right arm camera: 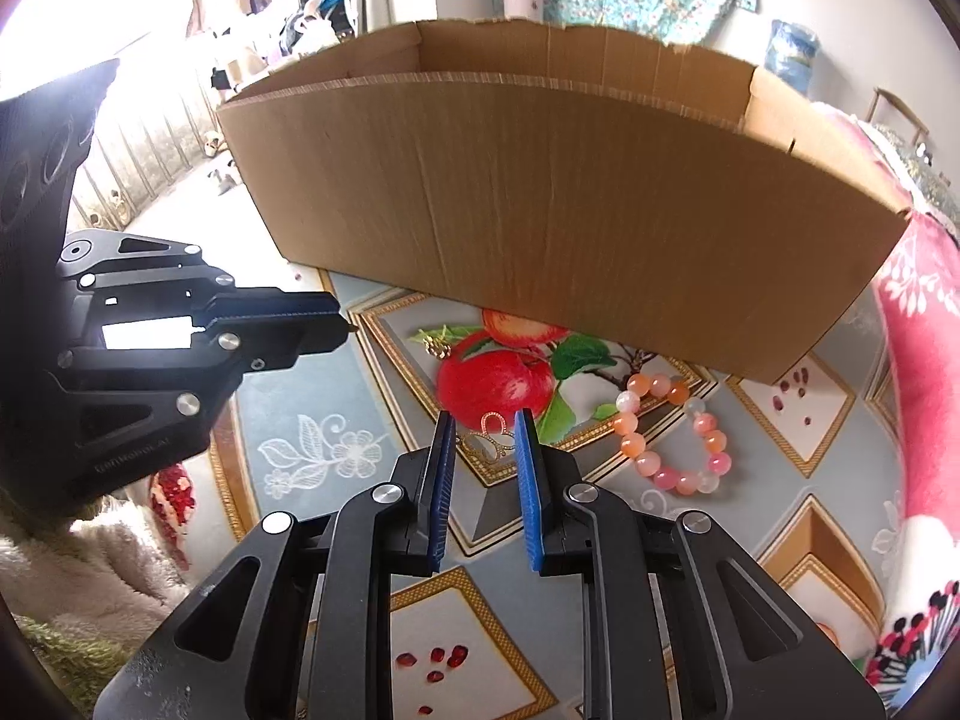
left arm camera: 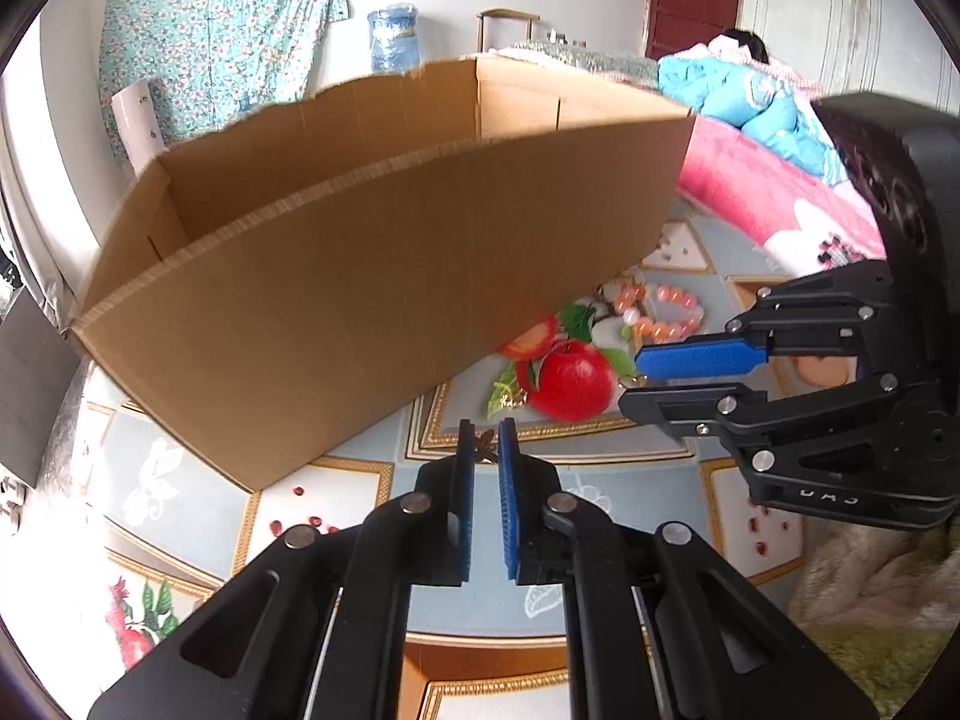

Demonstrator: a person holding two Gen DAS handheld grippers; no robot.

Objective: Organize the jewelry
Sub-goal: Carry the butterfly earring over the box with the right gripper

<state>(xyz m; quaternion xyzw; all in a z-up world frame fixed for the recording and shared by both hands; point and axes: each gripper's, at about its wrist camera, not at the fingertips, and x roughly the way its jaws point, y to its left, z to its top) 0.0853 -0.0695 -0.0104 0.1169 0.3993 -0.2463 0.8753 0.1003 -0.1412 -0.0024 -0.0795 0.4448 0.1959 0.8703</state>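
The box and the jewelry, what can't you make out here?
- Box inside: both views, near wall hides the floor.
- Piece in left hand-held gripper: left view, too small to identify.
- Gold piece between right hand-held gripper's fingers: grip unclear.

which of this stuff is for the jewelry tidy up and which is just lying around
For the job: box; bead bracelet; loose gold piece on the tablecloth; small gold piece pinched in the left tool; gold ornament in the right tool.
Just lying about: pink blanket; floral cloth on the wall; blue jug.
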